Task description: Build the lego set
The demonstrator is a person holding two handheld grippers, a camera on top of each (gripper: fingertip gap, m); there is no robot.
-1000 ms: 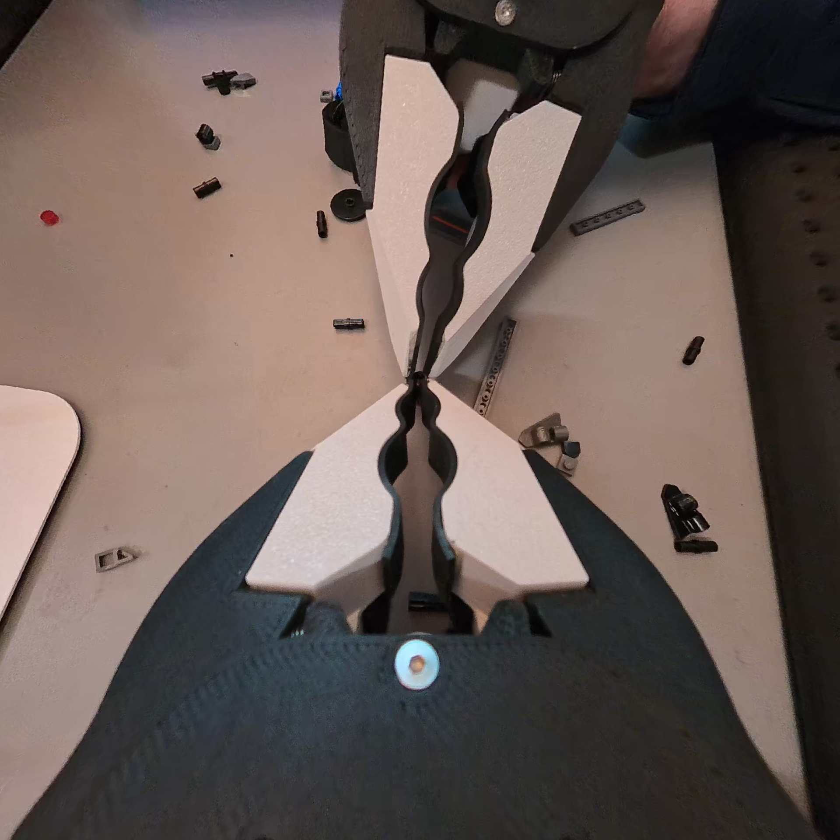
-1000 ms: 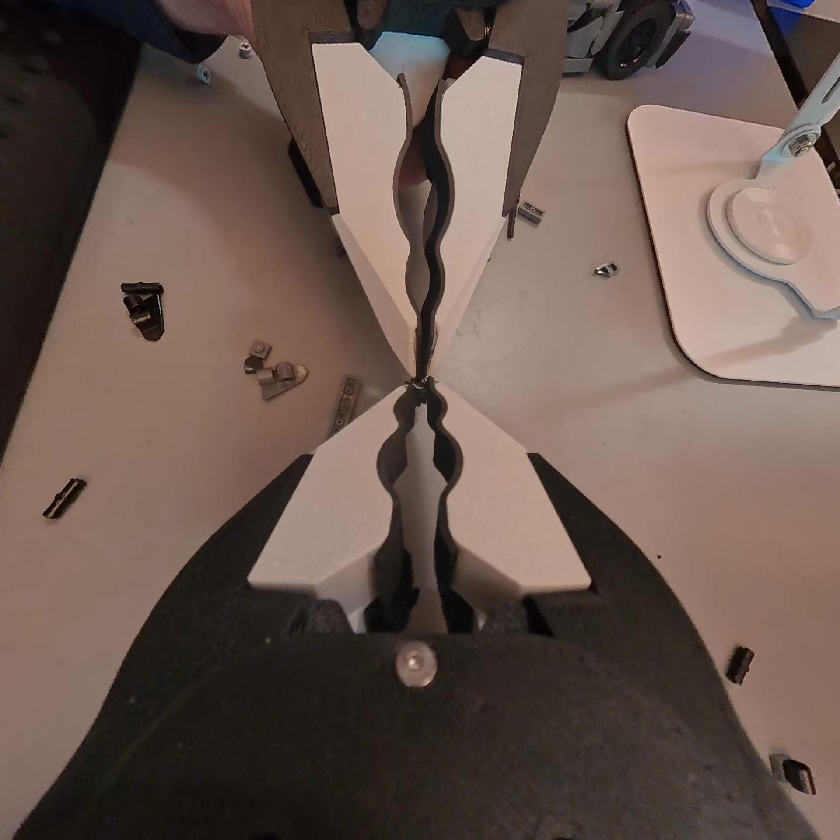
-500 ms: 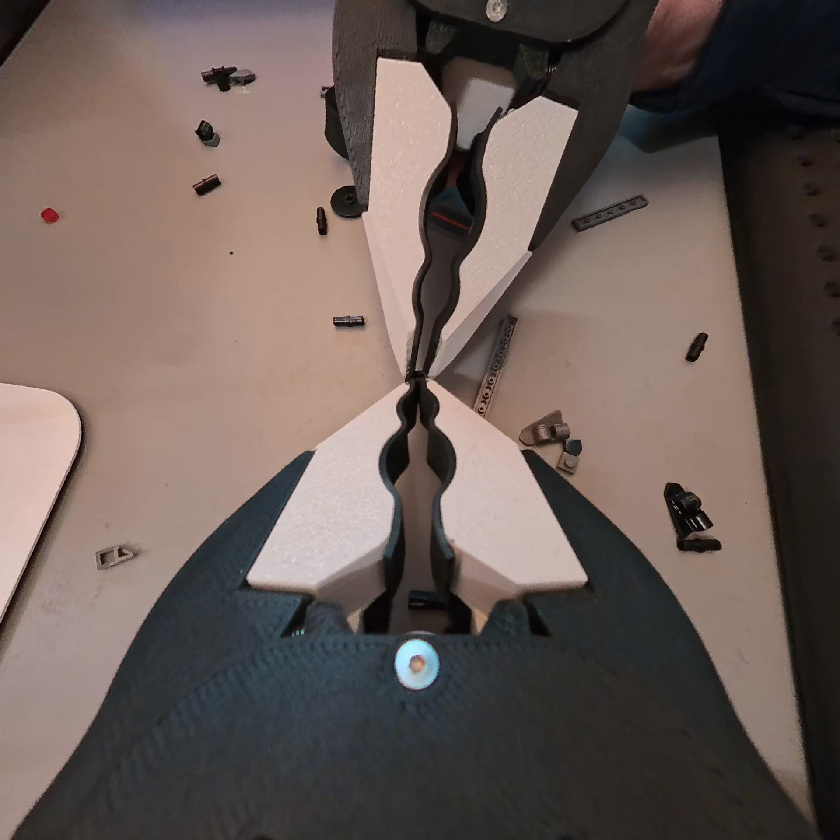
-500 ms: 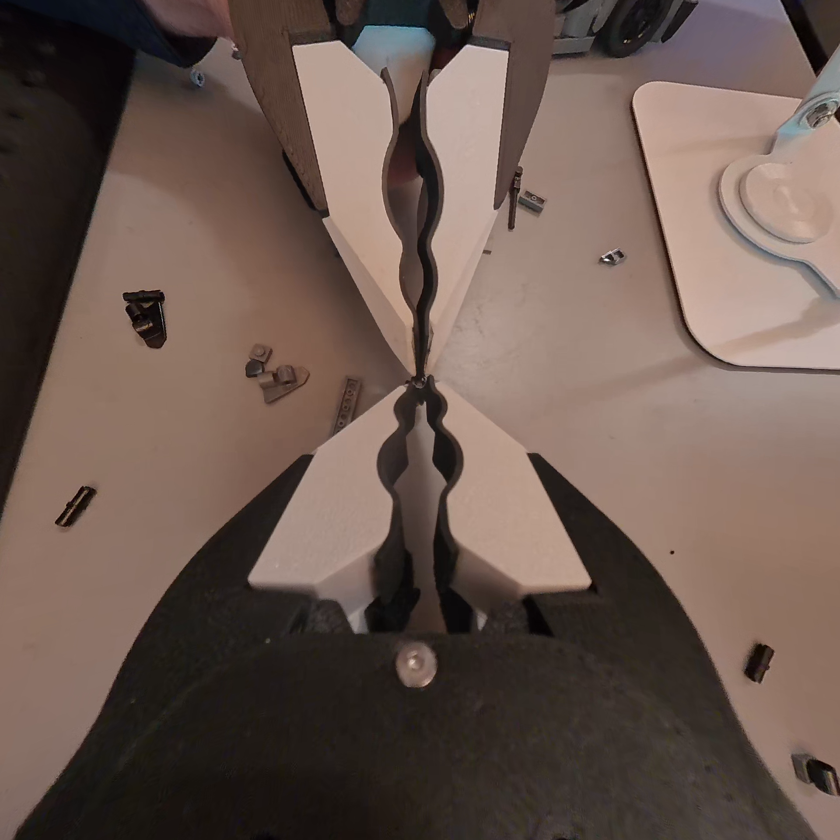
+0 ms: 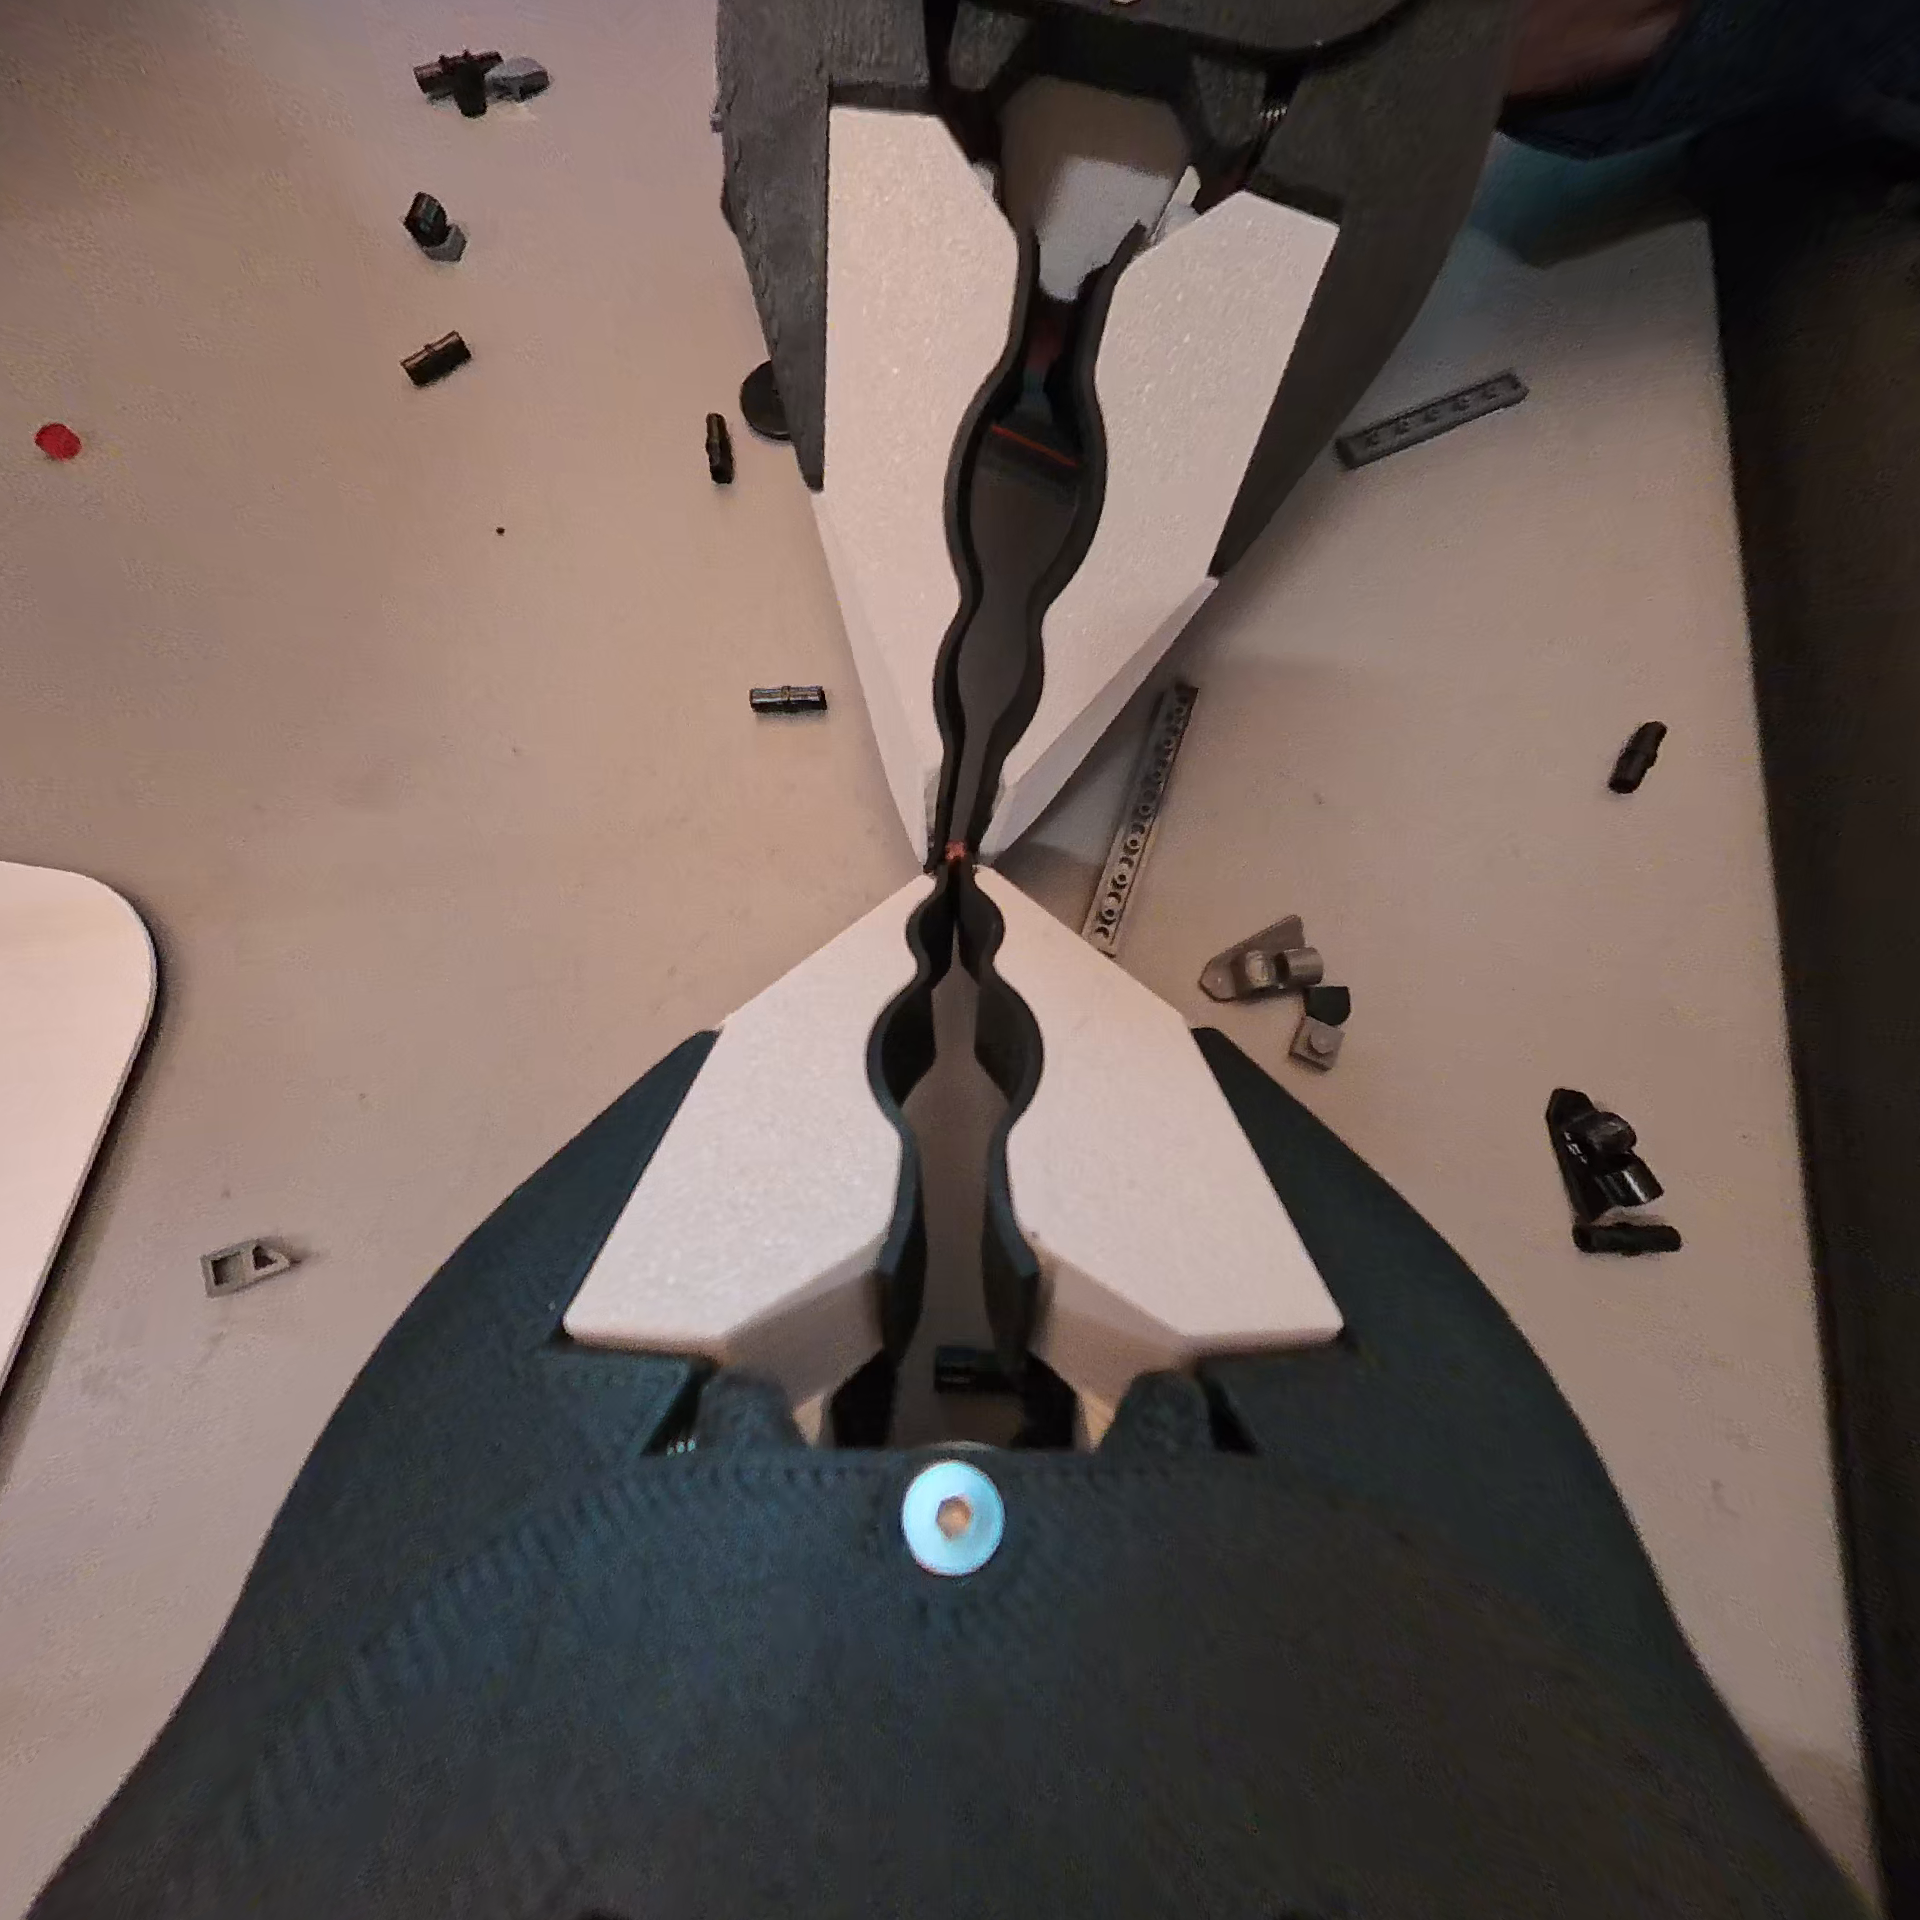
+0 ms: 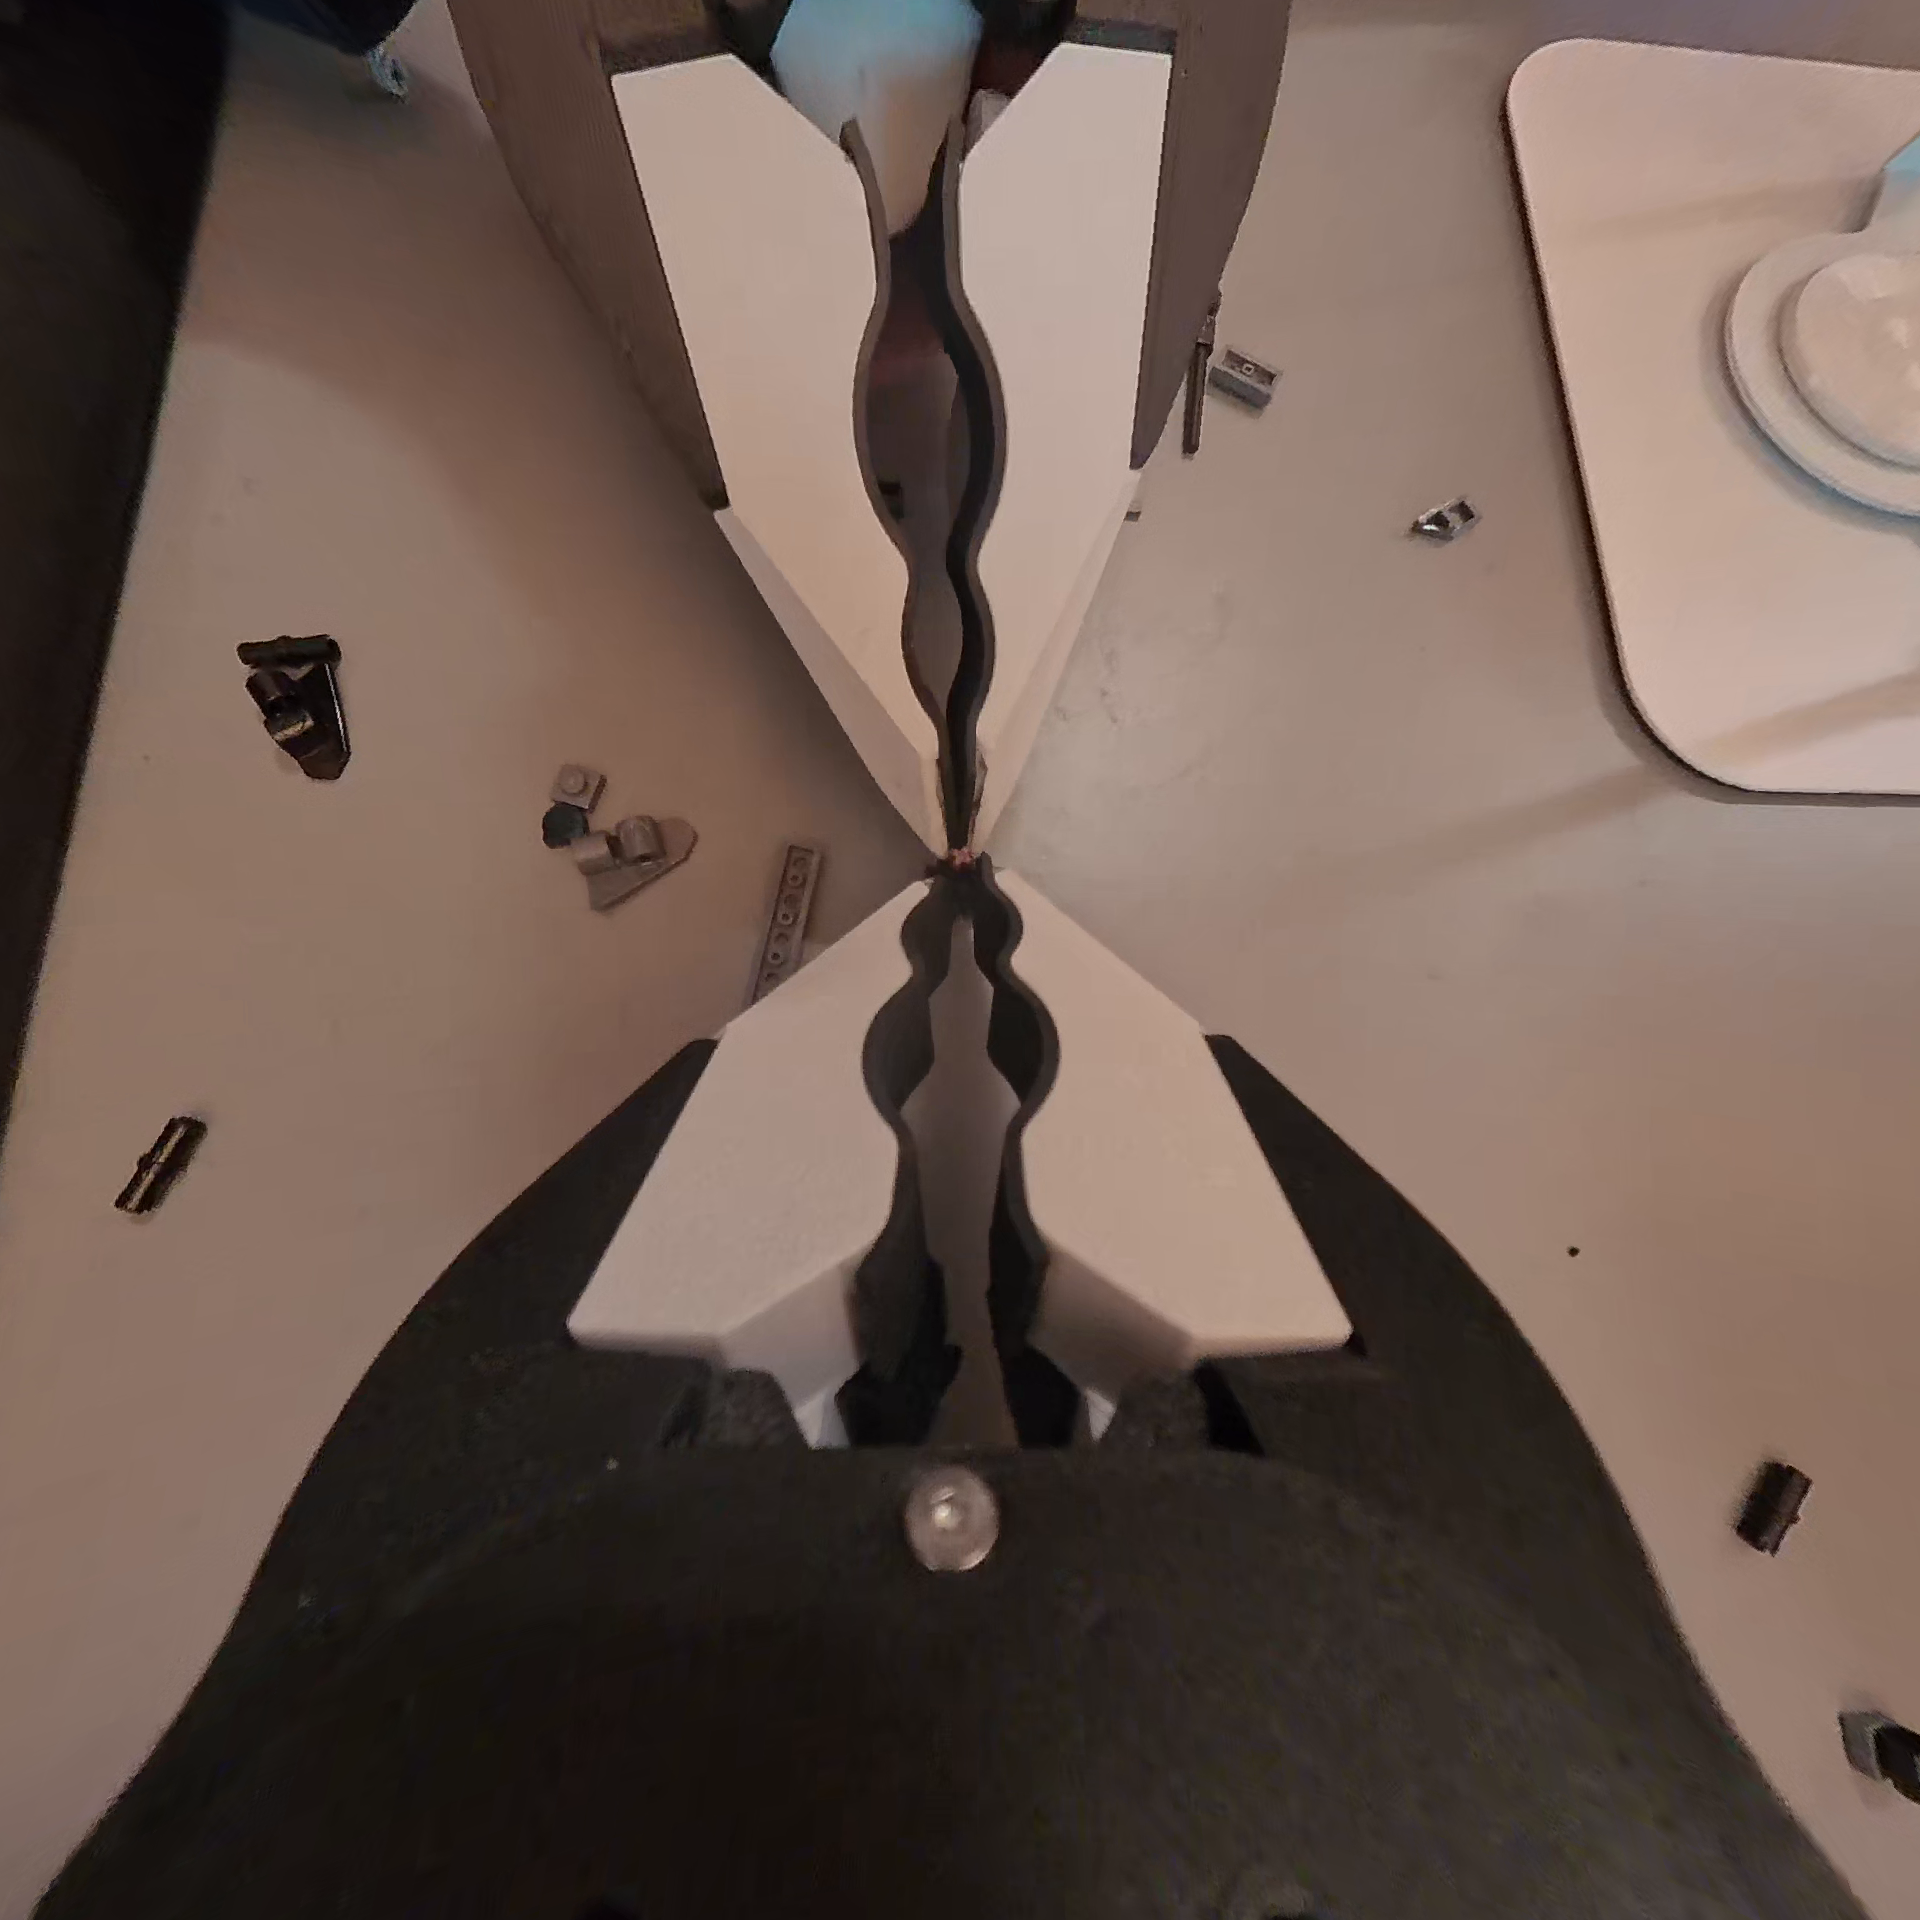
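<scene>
Left gripper (image 5: 954, 896): jaws clenched, tips pinching something tiny and reddish.
Right gripper (image 6: 958, 881): jaws clenched too, its tips meeting the other's nose to nose above the surface (image 5: 416, 831).
Small piece (image 5: 956, 854): caught right where the four tips meet; too small to tell what kind of part it is, or which gripper really has hold of it.
Why held so: probably a hand-over, or two tiny parts being pressed together in mid-air, hence the square, tip-to-tip alignment.
Loose parts: a long grey strip (image 5: 1141, 821) lies just beside the meeting point; black pins (image 5: 788, 699) are scattered well apart.
Left view only: a red stud (image 5: 57, 441).
Right view only: a white stand base (image 6: 1829, 395) on a pale board (image 6: 1714, 644).
</scene>
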